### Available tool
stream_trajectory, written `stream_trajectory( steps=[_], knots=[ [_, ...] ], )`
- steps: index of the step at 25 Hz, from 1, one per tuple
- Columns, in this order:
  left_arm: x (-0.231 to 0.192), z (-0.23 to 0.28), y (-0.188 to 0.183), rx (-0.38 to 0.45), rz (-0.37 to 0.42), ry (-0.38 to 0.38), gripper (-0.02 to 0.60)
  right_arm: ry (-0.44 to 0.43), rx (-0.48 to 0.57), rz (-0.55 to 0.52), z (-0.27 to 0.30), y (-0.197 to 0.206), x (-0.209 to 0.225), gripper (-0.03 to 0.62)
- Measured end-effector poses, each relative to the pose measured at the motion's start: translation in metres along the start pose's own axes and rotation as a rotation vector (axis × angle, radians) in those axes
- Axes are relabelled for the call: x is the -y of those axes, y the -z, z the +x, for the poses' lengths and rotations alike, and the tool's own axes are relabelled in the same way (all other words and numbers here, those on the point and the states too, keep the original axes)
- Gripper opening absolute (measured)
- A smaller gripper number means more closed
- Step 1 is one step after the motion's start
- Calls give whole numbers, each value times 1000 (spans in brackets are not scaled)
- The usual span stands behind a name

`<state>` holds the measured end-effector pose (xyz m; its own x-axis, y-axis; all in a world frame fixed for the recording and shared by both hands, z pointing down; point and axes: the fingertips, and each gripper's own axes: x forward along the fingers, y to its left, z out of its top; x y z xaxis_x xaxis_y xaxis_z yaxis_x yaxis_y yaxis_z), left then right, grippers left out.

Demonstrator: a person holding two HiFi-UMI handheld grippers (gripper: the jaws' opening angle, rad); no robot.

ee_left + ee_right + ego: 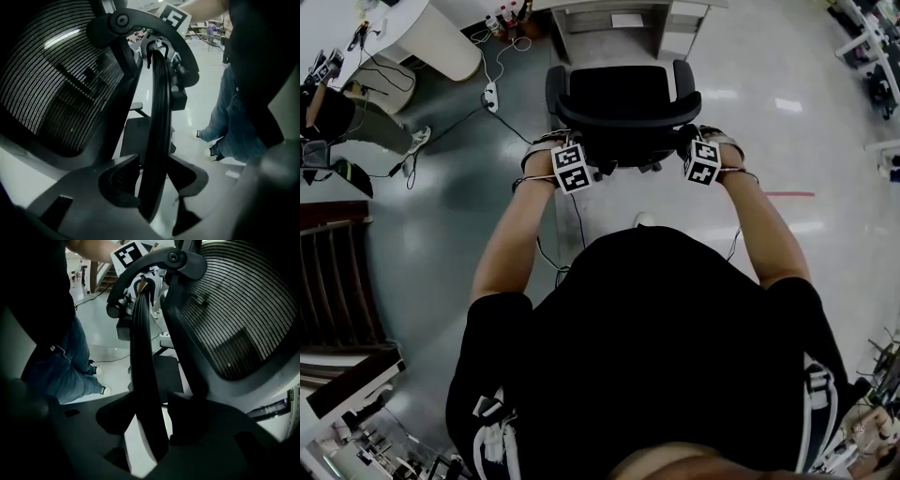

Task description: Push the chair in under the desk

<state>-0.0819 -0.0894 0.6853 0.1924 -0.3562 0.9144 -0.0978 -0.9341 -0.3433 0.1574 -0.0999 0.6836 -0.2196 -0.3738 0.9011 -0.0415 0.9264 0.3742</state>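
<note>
A black office chair [623, 103] stands in front of me, its seat facing a grey desk [628, 14] at the top of the head view. My left gripper [578, 152] is at the left end of the chair's back, my right gripper [698, 145] at the right end. In the left gripper view the jaws [152, 173] stand on both sides of a black curved frame bar [157, 103] behind the mesh back [56, 84], pressing on it. The right gripper [152, 418] clasps the same bar [140, 343] beside the mesh [239, 310].
A power strip [490, 94] with cables lies on the glossy floor left of the chair. A white rounded table [441, 37] and a seated person [337, 112] are at the far left, dark wooden stairs [337, 272] below them. More desks [872, 56] stand at the right.
</note>
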Motion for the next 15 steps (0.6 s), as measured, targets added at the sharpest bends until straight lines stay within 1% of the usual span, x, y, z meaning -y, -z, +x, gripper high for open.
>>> stream_trajectory(
  steps=[3, 7, 11, 15],
  knots=[
    [1, 0, 1, -16, 8, 24, 174, -15, -10, -35, 1, 0, -3, 173],
    [-2, 2, 2, -30, -3, 51, 170, -44, -13, -59, 5, -1, -1, 147],
    [-3, 4, 2, -44, -18, 73, 170, -65, 1, -58, 5, -1, -1, 144],
    [-7, 5, 0, -47, -23, 70, 170, -76, 22, -51, 6, 2, 3, 144]
  ],
)
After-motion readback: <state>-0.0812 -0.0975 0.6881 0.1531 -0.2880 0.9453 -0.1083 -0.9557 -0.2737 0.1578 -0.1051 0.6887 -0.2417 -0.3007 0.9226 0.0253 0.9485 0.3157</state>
